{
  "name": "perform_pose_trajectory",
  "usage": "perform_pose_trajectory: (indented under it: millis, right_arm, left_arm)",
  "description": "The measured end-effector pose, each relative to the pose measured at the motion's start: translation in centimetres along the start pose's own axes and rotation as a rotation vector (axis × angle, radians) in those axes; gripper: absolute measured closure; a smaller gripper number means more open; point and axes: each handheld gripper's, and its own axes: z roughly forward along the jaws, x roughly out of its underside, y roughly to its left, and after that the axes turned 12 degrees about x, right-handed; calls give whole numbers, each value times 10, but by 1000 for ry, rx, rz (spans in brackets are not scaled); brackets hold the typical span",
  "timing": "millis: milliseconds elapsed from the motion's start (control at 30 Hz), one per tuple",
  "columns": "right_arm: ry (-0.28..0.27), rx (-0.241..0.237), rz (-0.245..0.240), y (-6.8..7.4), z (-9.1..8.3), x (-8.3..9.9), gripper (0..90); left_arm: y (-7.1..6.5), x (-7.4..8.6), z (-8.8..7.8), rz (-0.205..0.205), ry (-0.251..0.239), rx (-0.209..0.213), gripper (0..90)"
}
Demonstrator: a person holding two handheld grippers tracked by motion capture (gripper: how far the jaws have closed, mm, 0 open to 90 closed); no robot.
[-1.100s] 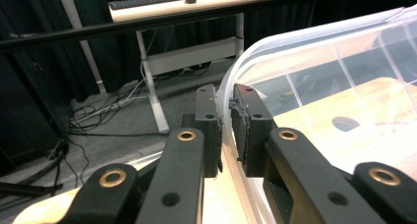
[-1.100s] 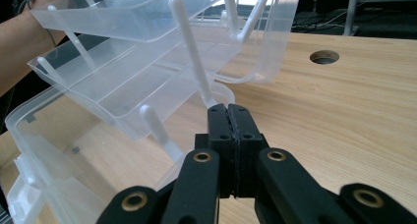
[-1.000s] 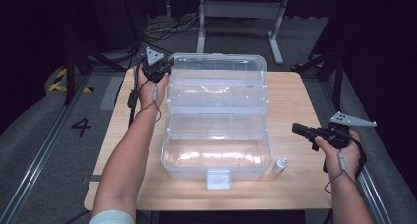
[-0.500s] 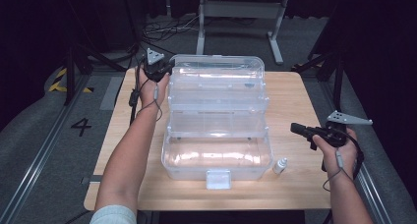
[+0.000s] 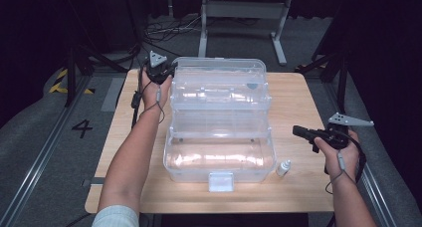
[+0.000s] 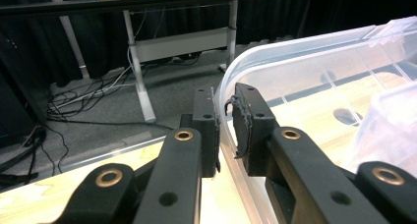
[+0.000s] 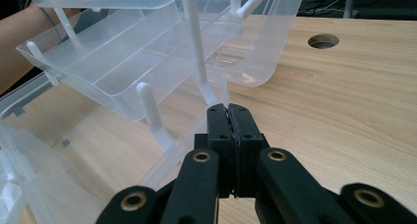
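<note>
A large clear plastic organiser box stands open in the middle of the wooden table, its tiered trays fanned out toward the back. My left gripper is at the back left corner, shut on the rim of the raised lid; the thin clear edge runs between its pads. My right gripper hovers right of the box, jaws pressed together with nothing between them. In the right gripper view its tips point at the tray arms and the lower bin's corner.
A small white dropper bottle stands on the table by the box's front right corner. The box's latch faces the near edge. A round hole is cut in the tabletop. Table legs and cables lie on the dark floor behind.
My left hand has sunk a little with the lid rim, and the lid has tipped slightly further back. The right gripper has stayed where it was.
</note>
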Motion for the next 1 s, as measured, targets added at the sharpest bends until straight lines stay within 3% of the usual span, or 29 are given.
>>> perform_pose_trajectory:
  millis: [100, 500, 633, 1000]
  right_arm:
    - [5, 1, 0, 0, 0, 0, 898]
    - [15, 8, 2, -2, 0, 2, 898]
    - [21, 9, 0, -2, 3, 2, 897]
    - [19, 4, 5, -1, 3, 1, 893]
  left_arm:
    - [2, 5, 3, -19, -6, 2, 799]
    - [7, 23, 15, -34, -14, -2, 791]
    - [11, 31, 19, -71, -26, 7, 792]
    - [15, 40, 23, -120, -7, 18, 788]
